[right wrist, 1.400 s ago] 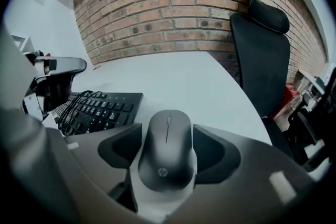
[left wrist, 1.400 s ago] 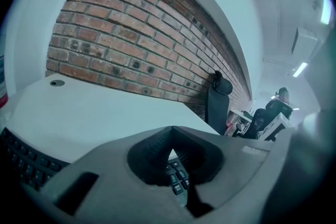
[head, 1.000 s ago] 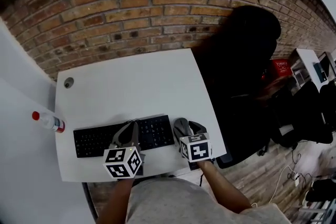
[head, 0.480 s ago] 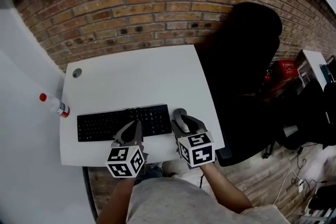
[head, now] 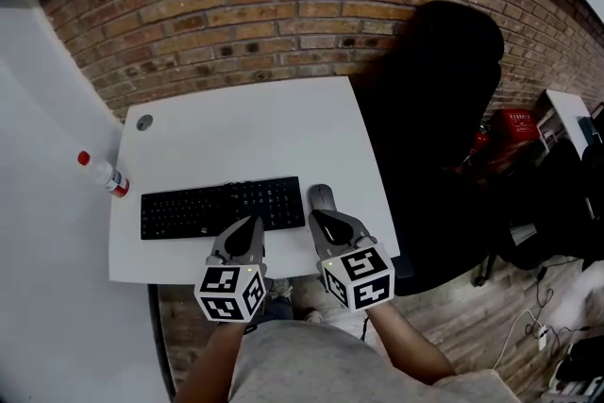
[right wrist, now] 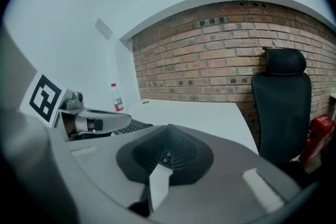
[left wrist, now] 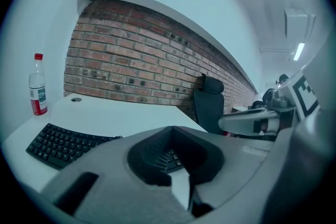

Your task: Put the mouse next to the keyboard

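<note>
— Since the grey plastic right gripper (head: 324,220) sits nearest, at the front edge of the white desk (head: 245,132), what does this step ask of it?

— Little, I judge. Its jaws are closing and meet with nothing between them, just short of the small rounded grey mouse (head: 322,197). That mouse lies just beside the right end of the flat black keyboard (head: 217,207), so the placing looks done. The good move is to lift straight back without nudging the smooth domed shell, which would likely slide on so slick a top.

— And the grey plastic left gripper (head: 249,227)?

— Jaws together too, and empty, poised over the keyboard's near edge. Keep it clear of the keys.

— The surfaces?

— The keyboard is low and hard, ridged with rows of keys. The desk is smooth and matte, with rounded corners and a round cable grommet (head: 144,122) near its back left. Off its left side stands a clear plastic bottle with red cap and label (head: 104,176). To the right is a tall black high-backed office chair (head: 444,90), and farthest off a rough red-brown brick wall (head: 283,5).
</note>
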